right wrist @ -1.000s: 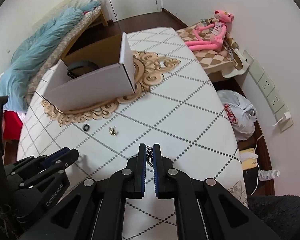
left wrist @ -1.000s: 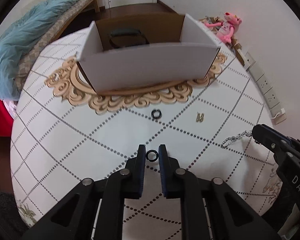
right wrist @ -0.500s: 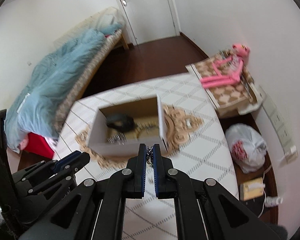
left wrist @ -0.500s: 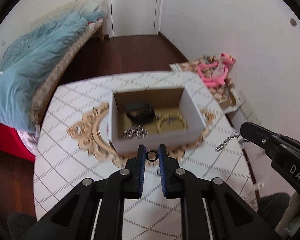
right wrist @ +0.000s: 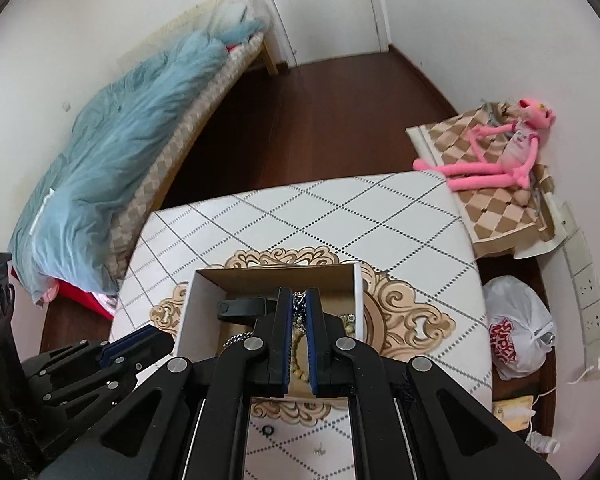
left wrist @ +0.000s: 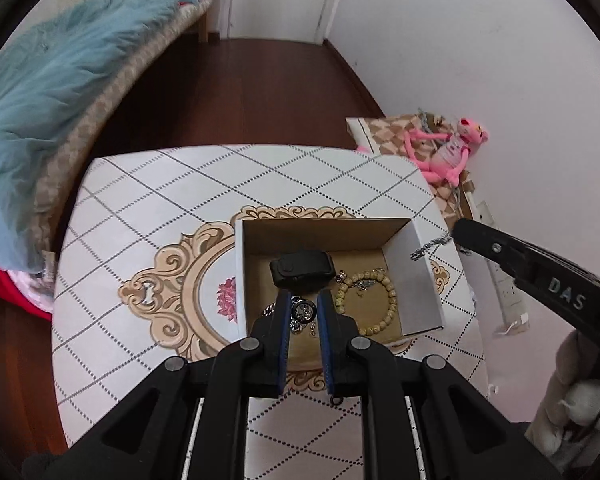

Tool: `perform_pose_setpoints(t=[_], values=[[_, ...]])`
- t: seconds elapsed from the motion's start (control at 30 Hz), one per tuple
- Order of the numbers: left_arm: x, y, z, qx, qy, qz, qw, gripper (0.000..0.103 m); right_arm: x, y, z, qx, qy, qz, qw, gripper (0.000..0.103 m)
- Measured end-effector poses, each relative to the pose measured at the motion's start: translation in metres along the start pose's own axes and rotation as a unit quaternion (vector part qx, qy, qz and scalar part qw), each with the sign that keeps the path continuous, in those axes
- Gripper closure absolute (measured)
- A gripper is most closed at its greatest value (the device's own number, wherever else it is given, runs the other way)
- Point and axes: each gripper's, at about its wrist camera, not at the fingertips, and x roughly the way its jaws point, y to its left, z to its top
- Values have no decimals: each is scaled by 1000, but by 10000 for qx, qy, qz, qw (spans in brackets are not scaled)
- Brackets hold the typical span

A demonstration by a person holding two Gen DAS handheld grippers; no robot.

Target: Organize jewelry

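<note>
A white cardboard box (left wrist: pixel 416 276) with a brown inside stands on the patterned table (left wrist: pixel 148 208). It holds a black watch (left wrist: pixel 302 267), a beaded bracelet (left wrist: pixel 384 304) and a silver chain. My left gripper (left wrist: pixel 304 312) is shut on a small dark ring (left wrist: pixel 303 312) above the box. My right gripper (right wrist: pixel 299 307) is shut on a silver chain (right wrist: pixel 299 305) and holds it above the box (right wrist: pixel 358 300); in the left wrist view the chain (left wrist: pixel 430 247) hangs over the box's right wall.
A black ring (right wrist: pixel 267 430) and small gold earrings (right wrist: pixel 320 449) lie on the table in front of the box. A bed with a blue blanket (right wrist: pixel 120 136) is at the left. A pink plush toy (right wrist: pixel 500 156) and a plastic bag (right wrist: pixel 518 328) are at the right.
Both grippers have risen from the table with the ring and the chain and moved forward over the box, which now shows from above.
</note>
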Motion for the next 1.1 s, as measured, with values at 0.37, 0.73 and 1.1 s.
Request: perform_pose_setpoints(t=[0.37,0.73,1.1], values=[[12,18,24,-237,154,393,9988,28,62,-17,21,285,905,28,9955,74],[-5,40,8,-180,-314,1366,9900,2,44,-12,-8,-134,866,-684,9938,12],[-15,29,-26,-52,-393,1580,9866,2,24,4,-53,-443,760,-1298,9876,3]])
